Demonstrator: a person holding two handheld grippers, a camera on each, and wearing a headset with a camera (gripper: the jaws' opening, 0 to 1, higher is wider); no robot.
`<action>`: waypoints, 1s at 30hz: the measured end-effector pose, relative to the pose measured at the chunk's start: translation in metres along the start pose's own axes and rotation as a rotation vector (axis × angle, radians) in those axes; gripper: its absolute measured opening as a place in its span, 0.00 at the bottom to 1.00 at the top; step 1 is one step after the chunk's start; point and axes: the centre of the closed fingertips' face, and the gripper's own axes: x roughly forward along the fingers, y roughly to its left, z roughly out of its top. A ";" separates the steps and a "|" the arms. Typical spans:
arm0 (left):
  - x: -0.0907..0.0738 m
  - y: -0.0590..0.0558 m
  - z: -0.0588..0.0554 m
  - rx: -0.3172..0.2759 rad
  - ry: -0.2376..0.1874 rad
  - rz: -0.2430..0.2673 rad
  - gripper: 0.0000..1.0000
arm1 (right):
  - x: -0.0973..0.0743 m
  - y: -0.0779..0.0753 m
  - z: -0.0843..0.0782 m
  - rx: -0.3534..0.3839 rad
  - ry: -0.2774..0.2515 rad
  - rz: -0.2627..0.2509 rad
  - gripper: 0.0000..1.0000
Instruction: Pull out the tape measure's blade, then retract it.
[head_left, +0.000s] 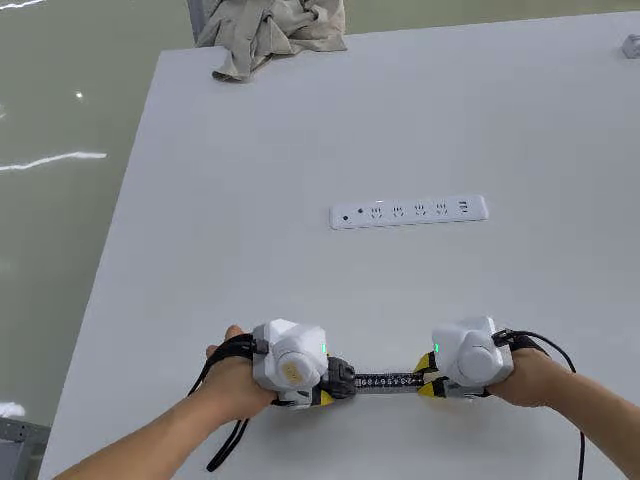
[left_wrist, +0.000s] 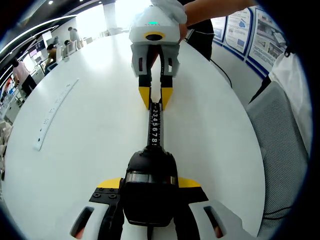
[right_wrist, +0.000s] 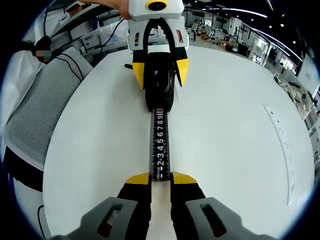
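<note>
A crumpled beige cloth (head_left: 270, 35) lies at the far left corner of the white table (head_left: 250, 250), well apart from the work. Along the near edge, the left hand (head_left: 235, 385) holds the left gripper (head_left: 330, 388), with a black cord (head_left: 225, 450) looping down from the wrist over the table's near edge. This gripper's jaws are closed around the black tape measure case (head_left: 342, 380). In the left gripper view the case (left_wrist: 150, 170) sits squarely between the two yellow fingertips (left_wrist: 112, 183), resting on the table.

From the case the blade (head_left: 388, 381) runs to the right, drawn out a short way, flat and straight just above the table. Its white numerals from 2 to 9 are readable in the right gripper view. Nothing lies on or across it.

Beyond the blade, toward the middle of the table, a white power strip (head_left: 408, 211) lies parallel to the near edge, well clear of both grippers.

The right gripper (head_left: 424, 383) faces the left one head on. Its yellow-tipped jaws are pinched on the free end of the blade, which ends between the fingertips (right_wrist: 184, 179). The right hand (head_left: 530, 375) holds it, and a thin black cable (head_left: 580, 440) trails off the near edge beside the forearm. A small grey object (head_left: 631, 45), too small to identify, sits at the far right edge. A grey mesh chair (left_wrist: 280, 145) stands off the table's near side.
</note>
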 end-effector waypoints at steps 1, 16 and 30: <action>0.000 0.000 0.000 -0.001 0.000 0.000 0.36 | -0.001 0.000 -0.001 -0.002 0.001 -0.001 0.13; 0.001 0.001 0.000 0.000 0.003 -0.004 0.36 | -0.014 0.000 -0.020 0.007 0.011 -0.010 0.13; 0.001 0.000 -0.001 0.001 0.006 -0.006 0.36 | -0.024 0.001 -0.033 0.018 0.021 -0.019 0.13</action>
